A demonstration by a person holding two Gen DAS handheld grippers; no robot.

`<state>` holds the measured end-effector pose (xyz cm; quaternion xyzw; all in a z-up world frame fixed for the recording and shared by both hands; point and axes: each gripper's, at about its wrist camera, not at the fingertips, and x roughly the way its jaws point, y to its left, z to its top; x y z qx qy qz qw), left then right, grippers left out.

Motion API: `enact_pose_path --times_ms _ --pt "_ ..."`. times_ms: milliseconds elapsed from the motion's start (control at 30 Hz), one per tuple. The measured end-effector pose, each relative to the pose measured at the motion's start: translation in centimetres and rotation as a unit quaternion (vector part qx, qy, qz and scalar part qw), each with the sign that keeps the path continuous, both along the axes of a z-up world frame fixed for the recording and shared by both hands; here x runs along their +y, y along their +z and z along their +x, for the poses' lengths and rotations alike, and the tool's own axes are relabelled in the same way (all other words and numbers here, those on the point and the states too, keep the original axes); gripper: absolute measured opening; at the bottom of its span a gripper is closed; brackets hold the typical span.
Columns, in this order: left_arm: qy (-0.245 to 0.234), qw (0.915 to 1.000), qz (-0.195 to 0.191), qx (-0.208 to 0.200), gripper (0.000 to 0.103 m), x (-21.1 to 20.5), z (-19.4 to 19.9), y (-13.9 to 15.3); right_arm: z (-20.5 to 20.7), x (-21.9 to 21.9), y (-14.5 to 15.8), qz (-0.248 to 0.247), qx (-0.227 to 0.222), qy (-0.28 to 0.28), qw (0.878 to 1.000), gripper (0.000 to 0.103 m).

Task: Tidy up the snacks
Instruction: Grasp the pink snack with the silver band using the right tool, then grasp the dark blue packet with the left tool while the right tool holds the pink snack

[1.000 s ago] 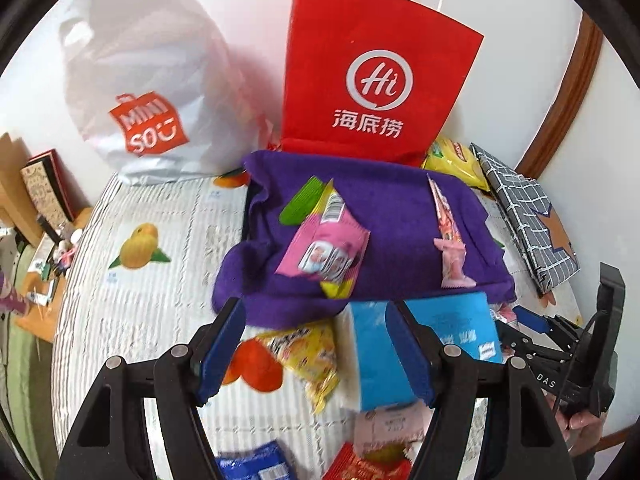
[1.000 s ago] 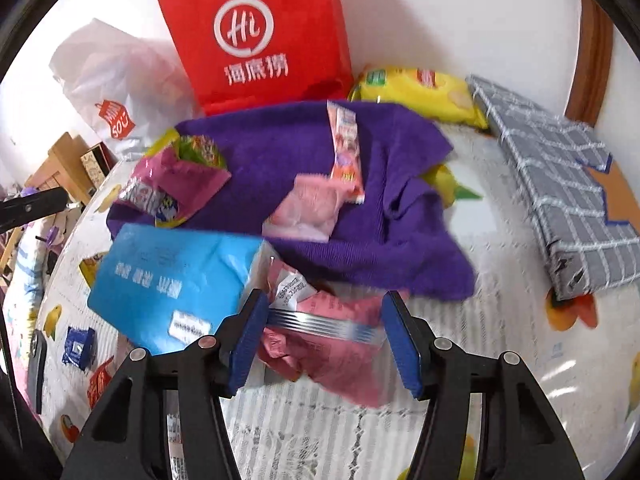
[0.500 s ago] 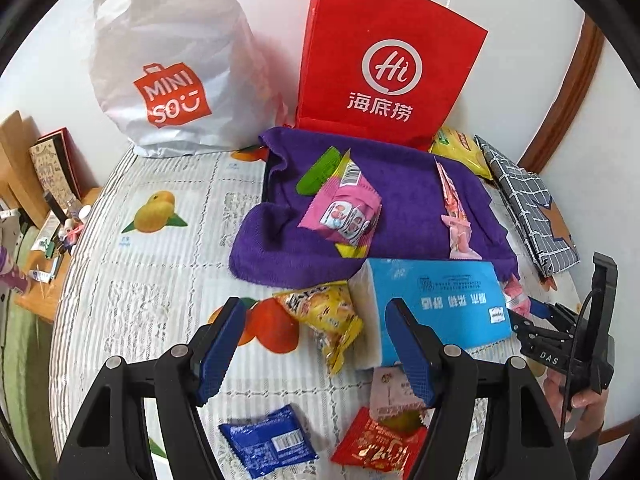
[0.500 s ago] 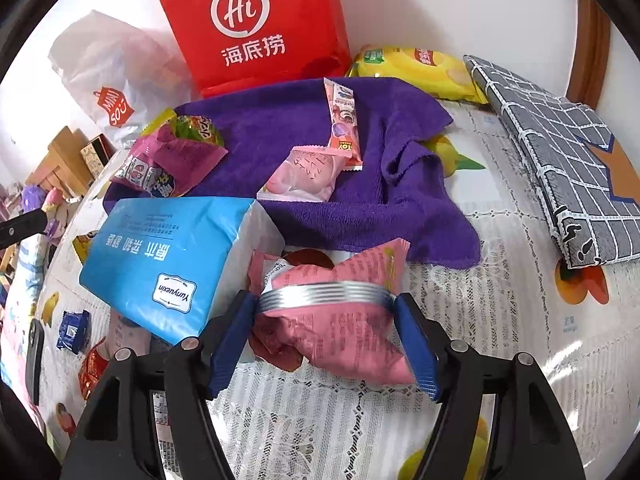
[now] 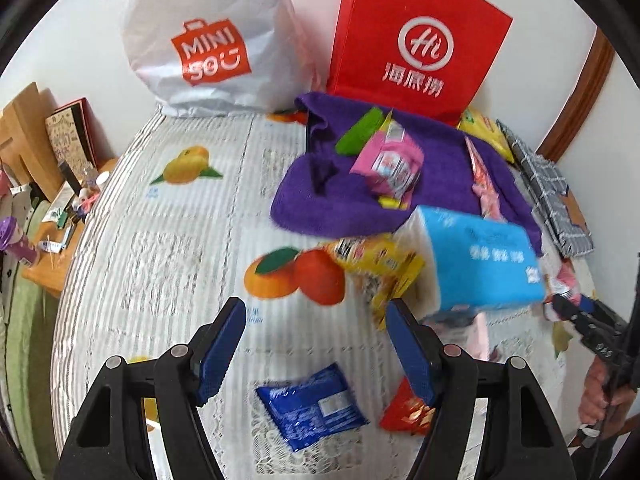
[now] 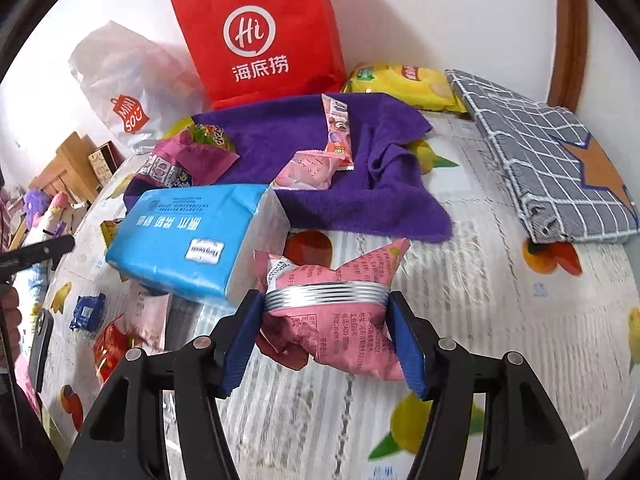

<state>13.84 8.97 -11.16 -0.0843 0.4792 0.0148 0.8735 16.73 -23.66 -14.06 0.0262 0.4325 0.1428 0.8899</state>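
Between our right gripper (image 6: 326,330)'s blue pads we are pinching a pink snack packet (image 6: 332,312) by its sides, its crimped silver seam stretching from one pad to the other; the packet is sitting just above the fruit-print tablecloth (image 6: 500,320). Our left gripper (image 5: 316,354) is hovering with its jaws spread wide and nothing between them. Just below and beyond its pads, a blue snack packet (image 5: 310,406) is lying flat on the cloth, and a red packet (image 5: 406,410) is lying beside it, partly hidden by the right-hand pad.

Farther out, a blue tissue pack (image 6: 192,240) is resting on the table, just left of the packet we are gripping. A yellow snack bag (image 5: 374,264) is lying against its left end in the left wrist view, next to the printed oranges. Past these, a purple towel (image 6: 360,160) is lying rumpled, carrying three snacks: a magenta packet (image 6: 188,162) at its left edge, a pale pink packet (image 6: 308,170) near the middle, and a long thin stick packet (image 6: 338,136) lying partly over the pale pink one. A grey checked bag (image 6: 540,160) is lying to the right of the towel.

At the wall, a red paper bag (image 6: 260,36) is standing upright behind the towel, a white plastic bag (image 5: 208,36) is standing to its left, and a yellow chip bag (image 6: 404,84) is lying to its right.
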Motion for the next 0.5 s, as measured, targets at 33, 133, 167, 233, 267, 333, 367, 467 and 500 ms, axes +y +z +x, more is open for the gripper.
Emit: enact_pose_path --times_ms 33,133,167,233,267,333,367,467,500 --pt "0.0 1.0 0.001 0.004 0.071 0.1 -0.2 -0.4 -0.4 -0.1 0.0 -0.002 -0.001 0.0 1.0 0.062" --pt "0.005 0.9998 -0.005 0.018 0.071 0.6 -0.9 -1.5 -1.5 -0.2 -0.1 -0.007 -0.002 -0.002 1.0 0.062" --pt "0.006 0.9997 -0.01 0.02 0.07 0.7 -1.2 -1.8 -1.8 -0.2 -0.2 -0.007 -0.001 -0.002 1.0 0.062" --pt "0.008 0.9996 -0.012 0.024 0.07 0.9 -1.7 -2.2 -2.3 -0.1 -0.2 -0.008 -0.001 -0.002 1.0 0.062" --pt "0.01 0.9995 -0.012 0.026 0.07 1.0 -2.0 -2.4 -2.5 0.0 -0.3 -0.009 -0.001 -0.001 1.0 0.062" --pt "0.011 0.9994 -0.013 0.03 0.07 1.1 -2.4 -2.8 -3.0 0.1 -0.4 -0.01 -0.001 0.001 1.0 0.062" --pt "0.011 0.9994 -0.014 0.031 0.07 1.1 -2.7 -3.0 -3.2 0.3 -0.4 -0.011 -0.001 0.001 1.0 0.062" --pt "0.006 0.9991 -0.019 0.037 0.07 1.0 -3.2 -3.5 -3.8 0.6 -0.5 -0.016 -0.002 0.003 1.0 0.062" --pt "0.005 0.999 -0.021 0.04 0.07 0.9 -3.2 -3.7 -4.0 0.7 -0.6 -0.017 -0.001 0.004 1.0 0.062"
